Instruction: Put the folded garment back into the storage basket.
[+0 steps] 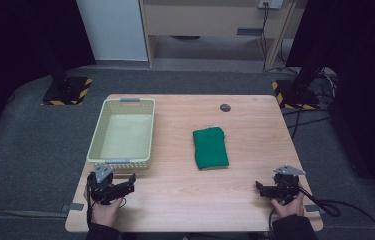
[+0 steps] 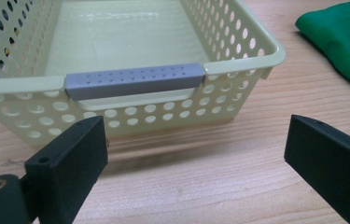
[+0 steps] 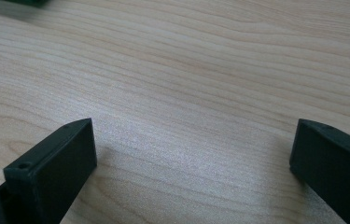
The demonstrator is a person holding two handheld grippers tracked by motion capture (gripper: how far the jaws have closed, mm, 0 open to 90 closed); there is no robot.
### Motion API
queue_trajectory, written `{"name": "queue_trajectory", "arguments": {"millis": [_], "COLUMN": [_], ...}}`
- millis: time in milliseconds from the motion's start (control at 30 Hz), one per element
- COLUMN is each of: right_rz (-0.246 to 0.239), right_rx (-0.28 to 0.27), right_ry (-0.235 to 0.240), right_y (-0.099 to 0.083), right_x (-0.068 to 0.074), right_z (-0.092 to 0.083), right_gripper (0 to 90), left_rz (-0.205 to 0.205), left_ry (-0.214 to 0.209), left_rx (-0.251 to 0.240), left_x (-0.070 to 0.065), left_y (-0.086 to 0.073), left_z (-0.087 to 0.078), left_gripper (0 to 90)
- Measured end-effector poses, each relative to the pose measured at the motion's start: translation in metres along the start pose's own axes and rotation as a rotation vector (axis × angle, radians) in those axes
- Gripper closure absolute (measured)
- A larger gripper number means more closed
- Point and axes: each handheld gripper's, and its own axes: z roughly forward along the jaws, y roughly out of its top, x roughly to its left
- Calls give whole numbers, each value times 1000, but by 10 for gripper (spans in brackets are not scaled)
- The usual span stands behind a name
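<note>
The 2 grippers — left (image 1: 131, 181), right (image 1: 260, 186) — are held spread, unladen, at the table's (image 1: 185, 200) near edge; the cloth (image 1: 210, 148) is best pinched by its fold.

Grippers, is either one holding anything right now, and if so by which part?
Nothing is held. The left gripper is open with bare table between its jaws, just short of the basket. The right gripper is open over bare wood.

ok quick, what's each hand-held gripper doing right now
Left hand-held gripper: open, holding nothing, facing the basket.
Right hand-held gripper: open, holding nothing, over the table.
</note>
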Motion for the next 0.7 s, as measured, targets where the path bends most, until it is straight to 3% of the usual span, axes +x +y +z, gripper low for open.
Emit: {"name": "queue_trajectory", "arguments": {"millis": [700], "right_rz": [0], "right_rx": [0], "right_ry": [0], "right_y": [0], "right_x": [0], "right_z": [0], "right_gripper": [5], "left_rz": [39], "left_ry": [-39], "left_rx": [-41], "left_x": [-5], "left_y": [21], "left_z": [-3], "left_gripper": [51]}}
